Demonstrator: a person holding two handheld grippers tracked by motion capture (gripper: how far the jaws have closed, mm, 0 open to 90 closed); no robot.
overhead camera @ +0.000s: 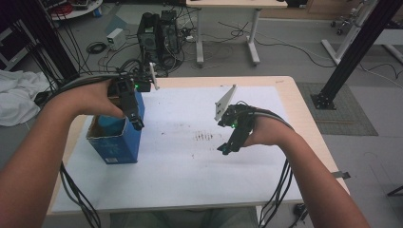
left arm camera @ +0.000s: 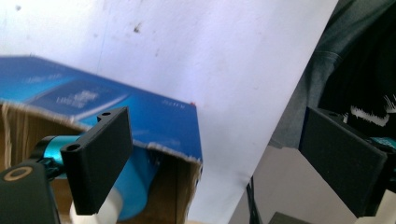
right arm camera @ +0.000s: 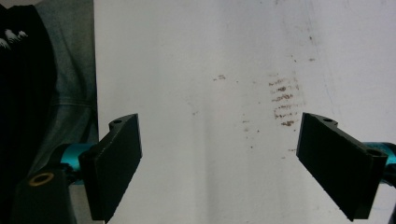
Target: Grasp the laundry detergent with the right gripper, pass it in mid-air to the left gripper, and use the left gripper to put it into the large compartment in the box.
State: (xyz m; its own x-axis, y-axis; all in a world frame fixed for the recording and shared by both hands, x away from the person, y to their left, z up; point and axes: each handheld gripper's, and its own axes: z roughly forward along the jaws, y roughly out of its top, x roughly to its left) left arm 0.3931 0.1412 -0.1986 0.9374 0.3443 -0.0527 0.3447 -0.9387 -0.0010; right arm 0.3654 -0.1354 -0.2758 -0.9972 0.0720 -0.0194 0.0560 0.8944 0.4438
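Note:
A blue cardboard box [overhead camera: 114, 142] with its top open stands at the left of the white table sheet [overhead camera: 190, 161]. My left gripper [overhead camera: 137, 122] hangs over the box's right rim, jaws open with nothing between them. In the left gripper view [left arm camera: 217, 135] the box [left arm camera: 154, 116] lies below, and a light blue and white object [left arm camera: 135, 186] rests inside it, partly hidden by the left jaw. My right gripper [overhead camera: 225, 148] hovers over the middle-right of the sheet, pointing down. Its jaws stand wide apart and empty in the right gripper view [right arm camera: 219, 140].
Brown smudges [overhead camera: 204, 137] mark the sheet's middle, also seen in the right gripper view as smudges [right arm camera: 282, 105]. Beyond the table's far edge are a computer tower [overhead camera: 159, 35], loose cables and another table's legs [overhead camera: 199, 33]. A black frame post [overhead camera: 351, 52] stands at the right.

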